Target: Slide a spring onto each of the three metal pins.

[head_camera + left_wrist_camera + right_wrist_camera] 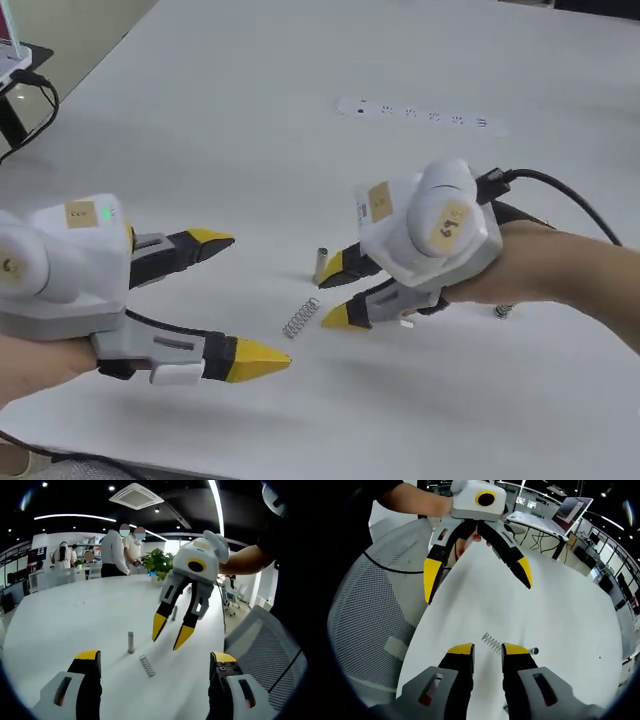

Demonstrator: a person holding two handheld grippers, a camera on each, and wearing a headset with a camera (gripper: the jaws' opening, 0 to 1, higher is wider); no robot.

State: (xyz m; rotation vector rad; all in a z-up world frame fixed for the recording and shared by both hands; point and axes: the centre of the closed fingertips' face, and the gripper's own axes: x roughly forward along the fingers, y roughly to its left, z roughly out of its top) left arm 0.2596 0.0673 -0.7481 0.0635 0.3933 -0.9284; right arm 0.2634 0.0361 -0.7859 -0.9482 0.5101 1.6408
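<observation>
1. The white table is carrying all the work, and both grippers are hovering over its near part, pointing towards each other.
2. The left gripper is hanging at the near left in the head view. Its jaws are splayed wide and gripping nothing, and the left gripper view is showing the same wide gap.
3. The right gripper is reaching in from the right. Its jaws are standing a little apart with nothing between them, and in its own view the gap is looking narrow.
4. A power strip is lying flat on the far side of the table, well apart from the grippers.
5. One metal pin is standing upright on the table, just beside the right gripper's farther tip, with its shaft showing bare.
6. A spring is lying on its side on the table, near the pin but apart from it. It is resting just beside the right gripper's nearer tip, and in the right gripper view it is lying just ahead of the gap.
7. A second small coil is lying by the person's right hand and is too small to make out well.
</observation>
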